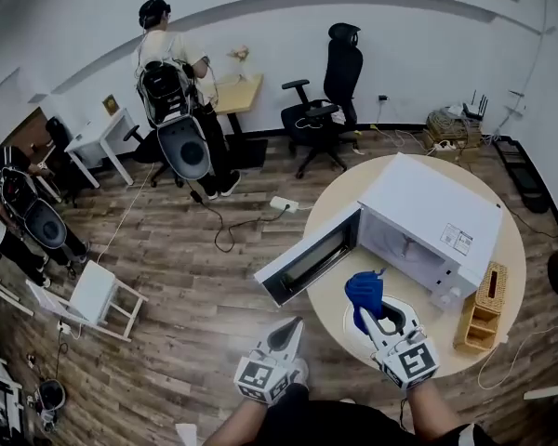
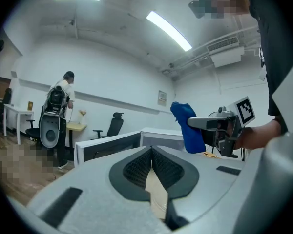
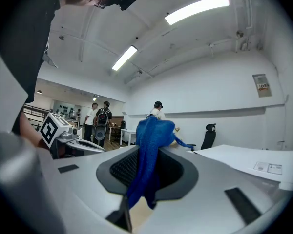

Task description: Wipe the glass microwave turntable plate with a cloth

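Observation:
A white microwave [image 1: 434, 214] stands on the round wooden table [image 1: 339, 291] with its door [image 1: 307, 260] swung open to the left. I cannot make out the glass turntable plate inside the cavity. My right gripper [image 1: 370, 307] hovers in front of the open cavity, shut on a blue cloth [image 1: 364, 293] that bunches above its jaws. The cloth [image 3: 154, 130] hangs between the right gripper [image 3: 149, 152] jaws in the right gripper view. My left gripper [image 1: 289, 330] is off the table's near left edge, shut and holding nothing. In the left gripper view, beyond the left gripper [image 2: 150, 148], the cloth [image 2: 188, 126] shows.
A wicker box [image 1: 484, 309] sits on the table right of the microwave. A black office chair [image 1: 330, 91], desks and several people with gear stand across the wooden floor. A white power strip [image 1: 285, 204] and cables lie on the floor behind the table.

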`<move>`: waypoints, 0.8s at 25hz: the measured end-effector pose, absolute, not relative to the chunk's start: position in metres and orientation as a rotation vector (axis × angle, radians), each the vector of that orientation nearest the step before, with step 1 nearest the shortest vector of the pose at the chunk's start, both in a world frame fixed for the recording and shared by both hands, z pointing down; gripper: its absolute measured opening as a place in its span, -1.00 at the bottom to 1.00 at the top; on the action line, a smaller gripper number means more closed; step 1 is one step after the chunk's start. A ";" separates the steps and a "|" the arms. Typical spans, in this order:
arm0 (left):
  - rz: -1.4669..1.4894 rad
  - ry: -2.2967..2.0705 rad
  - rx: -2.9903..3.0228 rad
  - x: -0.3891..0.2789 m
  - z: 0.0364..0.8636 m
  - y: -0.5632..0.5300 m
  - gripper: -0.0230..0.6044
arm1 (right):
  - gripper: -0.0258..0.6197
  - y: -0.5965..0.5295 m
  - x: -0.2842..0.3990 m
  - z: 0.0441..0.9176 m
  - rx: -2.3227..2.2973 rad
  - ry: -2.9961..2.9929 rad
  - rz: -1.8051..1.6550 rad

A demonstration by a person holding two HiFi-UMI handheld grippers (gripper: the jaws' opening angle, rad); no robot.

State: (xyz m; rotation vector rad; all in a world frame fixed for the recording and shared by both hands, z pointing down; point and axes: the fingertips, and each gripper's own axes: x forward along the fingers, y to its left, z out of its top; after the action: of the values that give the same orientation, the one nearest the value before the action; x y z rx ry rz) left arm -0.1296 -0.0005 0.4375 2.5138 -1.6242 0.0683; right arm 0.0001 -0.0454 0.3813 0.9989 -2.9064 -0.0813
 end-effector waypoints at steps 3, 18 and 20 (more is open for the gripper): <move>0.095 -1.551 2.579 -0.142 0.433 -0.032 -0.91 | -0.66 -0.069 -0.013 0.379 1.078 -2.870 -0.075; 0.125 -1.132 2.827 -0.141 0.426 -0.115 -0.91 | -0.66 -0.124 -0.018 0.383 1.499 -2.659 -0.031; 0.135 -1.105 2.831 -0.134 0.429 -0.121 -0.91 | -0.66 -0.127 -0.008 0.390 1.534 -2.632 -0.001</move>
State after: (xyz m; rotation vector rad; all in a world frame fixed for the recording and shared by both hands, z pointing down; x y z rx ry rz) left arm -0.1340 -0.1206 0.4289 2.8306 -1.1052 0.1349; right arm -0.0080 -0.1266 0.3898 1.5340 -2.6316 -0.0015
